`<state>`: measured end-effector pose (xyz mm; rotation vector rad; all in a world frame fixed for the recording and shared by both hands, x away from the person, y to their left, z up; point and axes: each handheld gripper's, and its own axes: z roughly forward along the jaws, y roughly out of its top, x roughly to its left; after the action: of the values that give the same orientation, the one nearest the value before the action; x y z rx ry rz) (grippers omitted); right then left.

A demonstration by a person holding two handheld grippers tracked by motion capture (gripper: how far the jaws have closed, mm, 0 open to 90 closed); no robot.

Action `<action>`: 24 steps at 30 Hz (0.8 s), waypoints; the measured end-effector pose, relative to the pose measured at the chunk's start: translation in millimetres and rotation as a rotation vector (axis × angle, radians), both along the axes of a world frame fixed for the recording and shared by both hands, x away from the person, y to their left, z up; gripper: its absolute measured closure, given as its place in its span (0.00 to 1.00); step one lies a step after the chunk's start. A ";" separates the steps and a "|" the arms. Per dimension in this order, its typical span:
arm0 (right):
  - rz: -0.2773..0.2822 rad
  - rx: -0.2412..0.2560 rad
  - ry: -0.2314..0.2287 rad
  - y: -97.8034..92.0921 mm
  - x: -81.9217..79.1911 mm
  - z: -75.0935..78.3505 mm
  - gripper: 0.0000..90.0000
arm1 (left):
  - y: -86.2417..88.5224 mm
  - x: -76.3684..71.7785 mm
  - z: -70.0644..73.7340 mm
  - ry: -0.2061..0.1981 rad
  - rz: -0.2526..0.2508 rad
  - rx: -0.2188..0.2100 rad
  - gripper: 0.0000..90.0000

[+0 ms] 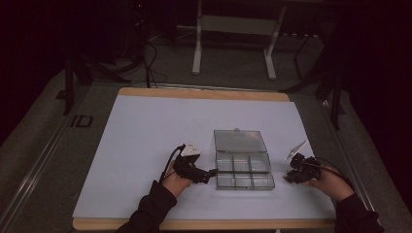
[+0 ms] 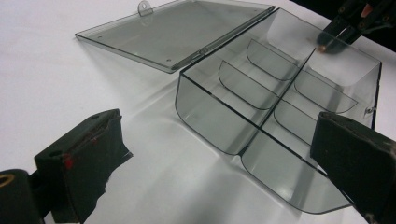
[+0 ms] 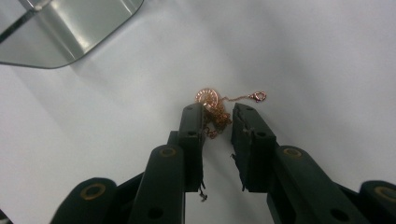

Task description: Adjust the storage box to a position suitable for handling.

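Smooth white tabletop; right gripper narrowly parted around coiled rose-gold chain, left gripper wide beside clear plastic box.

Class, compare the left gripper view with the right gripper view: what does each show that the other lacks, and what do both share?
Left gripper view alone: the clear plastic box's flat open lid, its curved inner dividers, and the right hand-held gripper beyond the box. Right gripper view alone: a rose-gold chain necklace with a round pendant, bunched between that gripper's parted jaws. Both: the white table surface and part of the clear plastic compartment box.
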<state>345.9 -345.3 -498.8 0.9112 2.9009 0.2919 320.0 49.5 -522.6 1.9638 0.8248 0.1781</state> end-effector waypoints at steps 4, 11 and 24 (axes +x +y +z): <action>0.028 -0.034 0.013 6.3 -1.0 0.5 0.92 | -0.1 0.1 0.2 -0.005 0.002 0.000 0.04; 0.024 -0.023 0.023 5.7 -0.5 1.0 0.97 | -1.1 -0.5 -2.0 -0.007 -0.003 0.003 0.04; 0.025 0.027 0.014 2.8 -0.5 11.7 0.97 | 2.1 0.6 -2.2 -0.004 -0.002 -0.008 0.04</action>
<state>345.4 -342.5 -487.1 0.8847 2.9300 0.3283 320.6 51.6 -524.8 1.9563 0.8199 0.1782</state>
